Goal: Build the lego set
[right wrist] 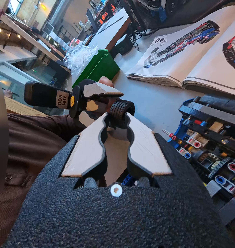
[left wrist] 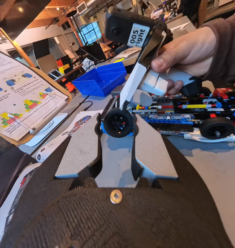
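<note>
A black wheel (right wrist: 121,114) is being pinched by the fingers of both the right gripper (right wrist: 117,116) and the left gripper (left wrist: 117,120), above the tabletop (left wrist: 194,167), beside the lego car (left wrist: 181,114).

Matt rubber tyre (right wrist: 121,114), glossy blue plastic bin (left wrist: 100,79), paper booklet (right wrist: 188,64).

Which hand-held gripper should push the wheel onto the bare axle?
Probably the left hand-held gripper: it pinches the wheel by the tread, leaving the hub clear; the right hand-held gripper covers the wheel's faces.
</note>
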A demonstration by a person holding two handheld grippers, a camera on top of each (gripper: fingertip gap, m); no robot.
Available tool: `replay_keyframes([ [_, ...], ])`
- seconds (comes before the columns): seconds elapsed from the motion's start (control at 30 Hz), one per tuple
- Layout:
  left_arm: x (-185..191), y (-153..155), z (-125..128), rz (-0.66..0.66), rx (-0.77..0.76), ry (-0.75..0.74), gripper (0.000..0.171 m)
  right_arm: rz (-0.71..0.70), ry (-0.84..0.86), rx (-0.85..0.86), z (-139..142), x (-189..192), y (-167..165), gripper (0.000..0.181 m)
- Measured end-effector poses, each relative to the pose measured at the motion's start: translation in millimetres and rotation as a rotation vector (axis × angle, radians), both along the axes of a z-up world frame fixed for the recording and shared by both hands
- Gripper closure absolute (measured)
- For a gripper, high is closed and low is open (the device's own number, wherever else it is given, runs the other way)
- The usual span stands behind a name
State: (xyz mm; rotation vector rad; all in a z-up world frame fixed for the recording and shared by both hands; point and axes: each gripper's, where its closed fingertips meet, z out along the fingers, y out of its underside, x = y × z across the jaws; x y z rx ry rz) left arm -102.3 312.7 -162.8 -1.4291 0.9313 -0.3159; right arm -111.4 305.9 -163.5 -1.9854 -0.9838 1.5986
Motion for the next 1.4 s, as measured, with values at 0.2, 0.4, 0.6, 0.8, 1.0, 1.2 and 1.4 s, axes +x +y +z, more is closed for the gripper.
replay_keyframes([
  [0.2,1.9,3.5,-8.4,0.010,-0.107,-0.028,0.121,-0.029,0.018,0.005,2.0,2.0,3.8,0.164],
  [0.4,4.3,6.6,-6.8,0.013,-0.158,-0.086,0.128,-0.086,-0.015,0.099,-2.1,-0.2,10.8,0.165],
  [0.6,3.4,12.4,-11.1,0.049,-0.186,-0.103,0.131,-0.130,-0.014,0.142,-3.5,-2.9,15.6,0.167],
  [0.8,5.2,12.9,-10.7,0.011,-0.170,-0.084,0.134,-0.139,0.007,0.135,-0.9,-2.2,16.6,0.171],
  [1.0,11.3,-18.9,13.0,-0.404,-0.219,-0.359,0.135,-0.103,0.085,0.174,32.8,24.4,19.2,0.159],
  [1.2,-9.2,-19.6,10.8,-0.570,-0.372,-0.564,0.135,-0.279,-0.189,0.405,8.8,133.1,62.4,0.145],
  [1.4,-4.9,-39.8,8.3,-0.686,-0.269,-0.447,0.135,-0.243,-0.269,0.193,-64.6,179.8,41.7,0.139],
])
